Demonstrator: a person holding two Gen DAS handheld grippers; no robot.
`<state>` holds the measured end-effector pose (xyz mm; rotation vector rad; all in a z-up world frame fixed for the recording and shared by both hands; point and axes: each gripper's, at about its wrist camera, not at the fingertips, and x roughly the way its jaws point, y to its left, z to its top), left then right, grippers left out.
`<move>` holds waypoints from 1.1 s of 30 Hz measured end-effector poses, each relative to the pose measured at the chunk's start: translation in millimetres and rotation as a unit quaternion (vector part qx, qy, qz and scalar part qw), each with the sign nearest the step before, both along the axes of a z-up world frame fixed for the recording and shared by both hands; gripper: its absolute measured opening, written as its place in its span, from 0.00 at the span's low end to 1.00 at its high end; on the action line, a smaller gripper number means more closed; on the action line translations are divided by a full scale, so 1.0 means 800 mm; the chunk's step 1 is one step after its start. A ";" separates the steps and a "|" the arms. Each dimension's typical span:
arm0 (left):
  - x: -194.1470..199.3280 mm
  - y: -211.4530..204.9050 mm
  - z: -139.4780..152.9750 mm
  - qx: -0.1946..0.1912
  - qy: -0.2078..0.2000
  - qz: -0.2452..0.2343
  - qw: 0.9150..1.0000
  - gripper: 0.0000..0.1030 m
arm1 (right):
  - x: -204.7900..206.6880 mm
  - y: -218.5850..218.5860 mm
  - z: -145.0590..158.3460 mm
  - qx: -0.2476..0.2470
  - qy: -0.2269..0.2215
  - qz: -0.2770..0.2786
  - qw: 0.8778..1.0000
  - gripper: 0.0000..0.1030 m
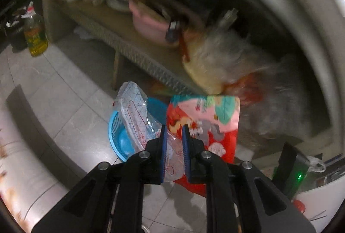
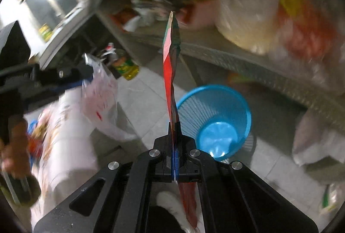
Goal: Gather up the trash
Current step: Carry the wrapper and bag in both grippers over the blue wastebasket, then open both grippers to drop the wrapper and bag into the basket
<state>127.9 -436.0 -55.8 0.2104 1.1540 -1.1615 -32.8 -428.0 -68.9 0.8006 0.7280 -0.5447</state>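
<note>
The left gripper [image 1: 173, 127] is pinching a clear printed bag [image 1: 133, 107], partly hiding the blue basket [image 1: 117, 136] on the floor. The right gripper [image 2: 175, 125] is clamping a red snack wrapper [image 2: 170, 64], seen edge-on beside that basket [image 2: 215, 103]. The shelf [image 1: 129, 43] clutter is blurring past recognition.

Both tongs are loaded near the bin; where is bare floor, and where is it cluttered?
Bare tile lies between the blue basket and the oil bottle, in front of the wicker shelf. The basket's inside is empty. Crowded: the shelf top with dishes and pink pot, and the plastic bags beside it.
</note>
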 end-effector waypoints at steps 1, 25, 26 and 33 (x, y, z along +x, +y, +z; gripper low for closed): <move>0.000 -0.019 -0.019 0.017 -0.001 -0.003 1.000 0.13 | 0.009 -0.014 -0.018 0.008 0.010 -0.011 1.000 0.00; 0.002 -0.005 0.003 0.049 -0.070 0.041 0.995 0.72 | 0.010 -0.049 -0.058 -0.002 0.049 -0.081 0.995 0.60; 0.000 0.014 0.018 0.037 -0.074 0.043 0.996 0.72 | 0.007 -0.042 -0.049 -0.011 0.049 -0.078 0.996 0.63; -0.008 0.173 0.097 -0.019 -0.116 0.085 0.989 0.73 | -0.016 0.011 0.017 -0.090 0.067 -0.058 0.992 0.88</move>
